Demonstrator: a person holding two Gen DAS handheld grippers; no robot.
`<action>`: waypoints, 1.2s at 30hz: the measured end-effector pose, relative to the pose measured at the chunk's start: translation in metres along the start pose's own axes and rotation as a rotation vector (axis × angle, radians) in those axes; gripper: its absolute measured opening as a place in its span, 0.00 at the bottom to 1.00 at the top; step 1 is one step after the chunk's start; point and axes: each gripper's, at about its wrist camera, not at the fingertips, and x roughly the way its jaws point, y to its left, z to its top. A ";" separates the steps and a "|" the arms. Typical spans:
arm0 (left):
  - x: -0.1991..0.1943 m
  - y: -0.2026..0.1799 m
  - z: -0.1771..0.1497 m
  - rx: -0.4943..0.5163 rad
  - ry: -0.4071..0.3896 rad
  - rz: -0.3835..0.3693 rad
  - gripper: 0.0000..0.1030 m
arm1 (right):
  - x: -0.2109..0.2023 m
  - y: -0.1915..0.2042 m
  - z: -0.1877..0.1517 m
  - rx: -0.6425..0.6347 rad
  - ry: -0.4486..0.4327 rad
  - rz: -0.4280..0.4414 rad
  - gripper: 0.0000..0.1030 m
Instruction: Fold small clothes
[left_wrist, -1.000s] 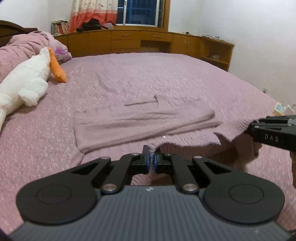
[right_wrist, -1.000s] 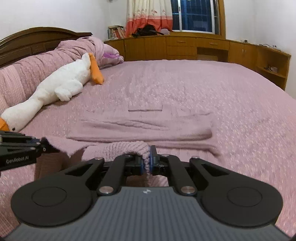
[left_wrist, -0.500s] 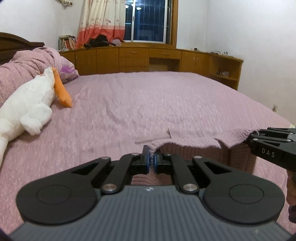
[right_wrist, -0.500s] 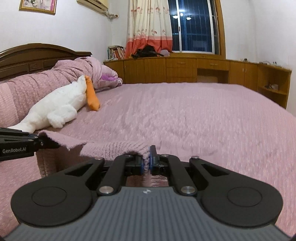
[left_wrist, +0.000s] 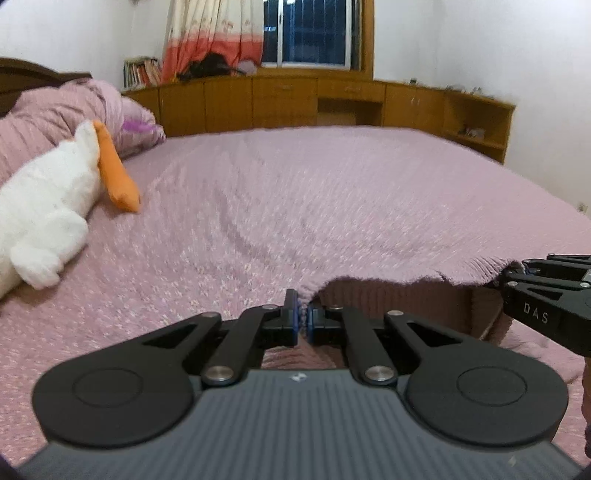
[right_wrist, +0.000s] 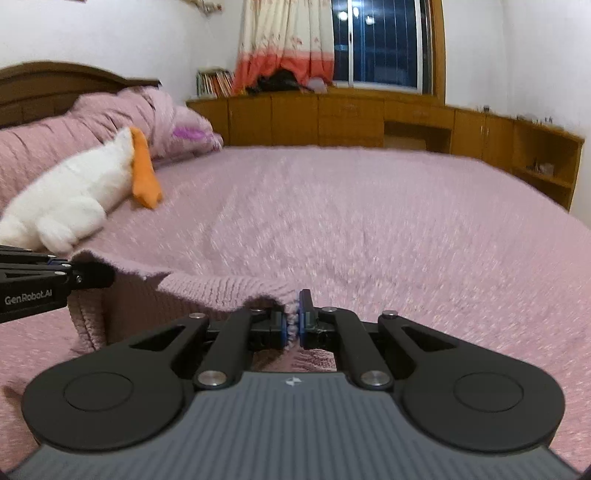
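- A white plush goose (left_wrist: 48, 218) with an orange beak lay well off to the left on the pink bed (left_wrist: 332, 206), beside a rumpled quilt (right_wrist: 92, 125); wooden cabinets (left_wrist: 280, 99) ran under the window.
- "DAS" was readable on the right claw (left_wrist: 496, 282), "GenRobot.AI" on the left claw (right_wrist: 105, 275).
- Both claws were pinched tight on the top edge of the pink knit garment (right_wrist: 221, 291), which hung lifted between them over the bed.

Lighting: even indoor light, dark window (left_wrist: 310, 31). Quality: motion blur across bed (right_wrist: 369, 221); fisheye bending at edges.
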 end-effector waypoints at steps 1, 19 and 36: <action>0.010 0.001 -0.003 0.000 0.012 0.004 0.06 | 0.014 0.000 -0.004 0.002 0.021 -0.003 0.06; 0.079 0.028 -0.030 -0.099 0.196 0.017 0.34 | 0.103 -0.010 -0.051 0.069 0.171 -0.014 0.44; -0.017 0.004 -0.023 0.035 0.179 -0.070 0.48 | -0.031 -0.018 -0.069 0.012 0.054 0.047 0.70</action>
